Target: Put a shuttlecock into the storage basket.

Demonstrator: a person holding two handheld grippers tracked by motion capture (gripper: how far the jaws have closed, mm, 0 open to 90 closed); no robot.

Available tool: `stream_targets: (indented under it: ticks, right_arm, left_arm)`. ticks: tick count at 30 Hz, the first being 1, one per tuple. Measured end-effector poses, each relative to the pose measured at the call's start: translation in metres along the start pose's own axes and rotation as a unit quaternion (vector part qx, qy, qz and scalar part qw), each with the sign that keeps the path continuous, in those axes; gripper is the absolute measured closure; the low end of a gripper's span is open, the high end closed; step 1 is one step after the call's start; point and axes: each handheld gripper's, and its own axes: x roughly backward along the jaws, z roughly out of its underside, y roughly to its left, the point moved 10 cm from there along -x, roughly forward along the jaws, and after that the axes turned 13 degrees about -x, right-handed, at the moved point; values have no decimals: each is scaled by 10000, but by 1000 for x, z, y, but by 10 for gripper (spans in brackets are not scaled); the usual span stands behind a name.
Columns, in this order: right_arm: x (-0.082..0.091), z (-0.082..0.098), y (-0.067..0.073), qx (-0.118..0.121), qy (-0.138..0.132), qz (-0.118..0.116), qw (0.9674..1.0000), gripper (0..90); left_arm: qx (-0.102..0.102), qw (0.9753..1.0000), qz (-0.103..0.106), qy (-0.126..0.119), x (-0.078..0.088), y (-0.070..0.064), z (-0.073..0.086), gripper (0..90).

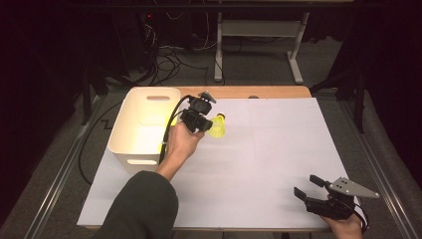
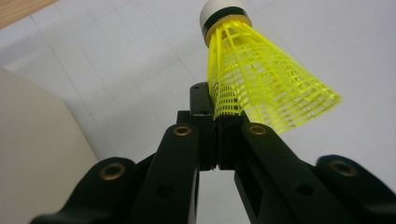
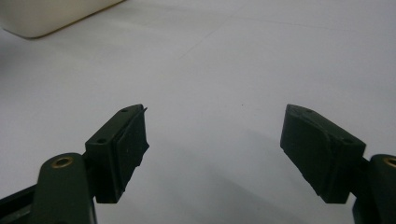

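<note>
shuttlecock (image 2: 261,88): yellow, pinched by its skirt edge, held above the table just right of the bin
left gripper (image 1: 203,123): jaws clamped tight on the skirt, likely carrying it to the bin
bin (image 1: 130,130): white, open, beside it
right gripper (image 1: 307,187): jaws wide apart, holding nothing, resting near the table (image 1: 278,149) front corner, out of the way

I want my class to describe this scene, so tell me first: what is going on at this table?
A person works at a white-topped table with a hand-held gripper in each hand. The left hand-held gripper is shut on the skirt edge of a yellow shuttlecock, holding it above the table just right of a white bin. The shuttlecock is not in the bin yet. The right hand-held gripper sits open near the table's near right corner with nothing between its jaws.
</note>
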Motion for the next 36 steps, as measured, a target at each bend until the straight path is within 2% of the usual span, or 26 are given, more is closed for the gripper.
stream_targets:
  ticks: [17, 27, 36]
  right_arm:
    - [0, 0, 0, 4, 3, -13, 10000, 232]
    - [0, 0, 0, -11, 8, -7, 10000, 232]
    - [0, 0, 0, -31, 6, 0, 10000, 232]
  left_arm:
    - [13, 10000, 34, -48, 10, 6, 2, 888]
    - [74, 10000, 16, -55, 16, 13, 6, 888]
    - [69, 10000, 43, -47, 15, 15, 6, 888]
